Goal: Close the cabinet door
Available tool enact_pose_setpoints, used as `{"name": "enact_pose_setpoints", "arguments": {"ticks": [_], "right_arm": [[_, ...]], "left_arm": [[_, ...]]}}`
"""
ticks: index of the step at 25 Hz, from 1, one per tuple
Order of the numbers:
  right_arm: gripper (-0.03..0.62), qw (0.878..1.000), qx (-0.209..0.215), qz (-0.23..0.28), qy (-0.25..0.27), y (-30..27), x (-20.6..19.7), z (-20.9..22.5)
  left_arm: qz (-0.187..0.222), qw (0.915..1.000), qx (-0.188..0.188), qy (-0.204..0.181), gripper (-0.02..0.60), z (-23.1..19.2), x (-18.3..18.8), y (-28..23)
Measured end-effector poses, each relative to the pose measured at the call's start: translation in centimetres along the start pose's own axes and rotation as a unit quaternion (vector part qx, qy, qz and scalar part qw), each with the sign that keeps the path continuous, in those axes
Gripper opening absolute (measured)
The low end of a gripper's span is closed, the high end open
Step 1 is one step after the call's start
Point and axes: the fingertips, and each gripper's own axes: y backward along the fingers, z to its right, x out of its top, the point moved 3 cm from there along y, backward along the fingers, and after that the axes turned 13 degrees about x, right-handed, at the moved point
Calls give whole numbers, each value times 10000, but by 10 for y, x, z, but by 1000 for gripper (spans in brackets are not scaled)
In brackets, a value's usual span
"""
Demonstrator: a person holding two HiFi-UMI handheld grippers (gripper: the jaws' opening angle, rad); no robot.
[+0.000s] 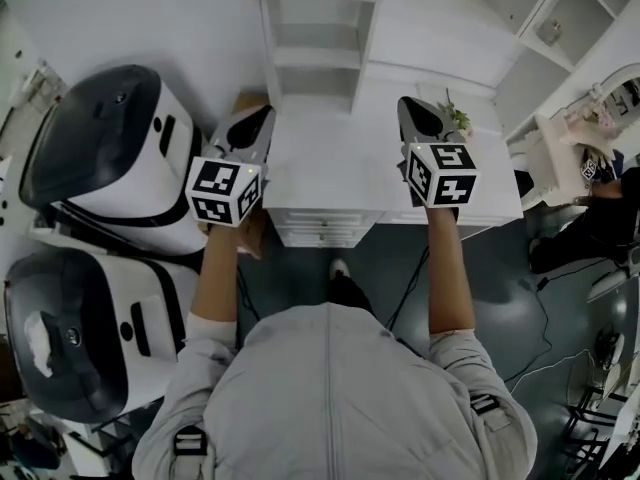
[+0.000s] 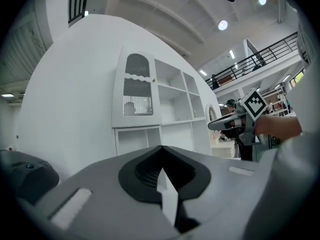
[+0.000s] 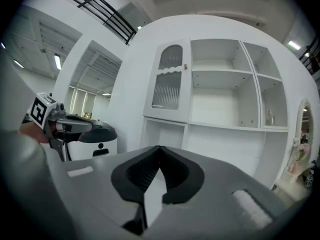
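The white cabinet (image 1: 318, 43) stands straight ahead of me. Its upper left door (image 3: 169, 84), with ribbed glass and a small knob (image 3: 184, 66), looks flush with the cabinet front; the same door (image 2: 137, 91) faces the left gripper view. Shelves to the right of it are open. My left gripper (image 1: 262, 116) and right gripper (image 1: 412, 106) are held level side by side, short of the cabinet and touching nothing. The left gripper (image 2: 161, 149) has its jaws together and empty. So has the right gripper (image 3: 160, 148).
Two large white-and-black machines (image 1: 110, 158) (image 1: 80, 328) stand at my left. A low white counter (image 1: 330, 183) with drawers lies under the grippers, with a small plant (image 1: 458, 118) on it. A dresser with a mirror (image 3: 300, 144) is at the right, and cables (image 1: 540, 318) cross the floor.
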Motion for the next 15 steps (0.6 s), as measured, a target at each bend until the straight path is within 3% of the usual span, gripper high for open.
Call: {"name": "enact_pose_setpoints", "arguments": {"ticks": [15], "right_arm": [[2, 9998, -12, 197, 41, 92, -2, -110]], "left_arm": [[98, 9991, -233, -336, 20, 18, 6, 113]]}}
